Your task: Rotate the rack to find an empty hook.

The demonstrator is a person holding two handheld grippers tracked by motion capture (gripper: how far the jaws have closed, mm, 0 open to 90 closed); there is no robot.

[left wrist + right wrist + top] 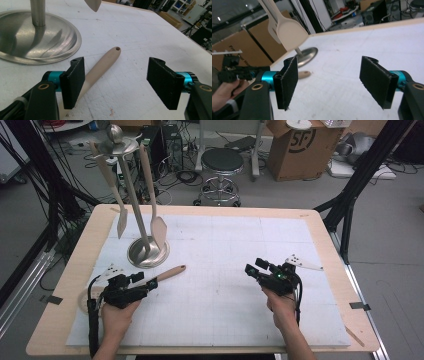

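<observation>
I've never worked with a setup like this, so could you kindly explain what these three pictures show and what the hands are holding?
A person sits at a table holding a hand-operated gripper in each hand: the left gripper and the right gripper. The high view looks down from above; each of the other two comes from a camera riding on one gripper, looking along its black jaws. On the table stands a metal stand with two pale utensils hanging from it. A wooden handle lies on the white sheet, beside the left gripper's jaw. Both grippers are open, gripping nothing.
</observation>
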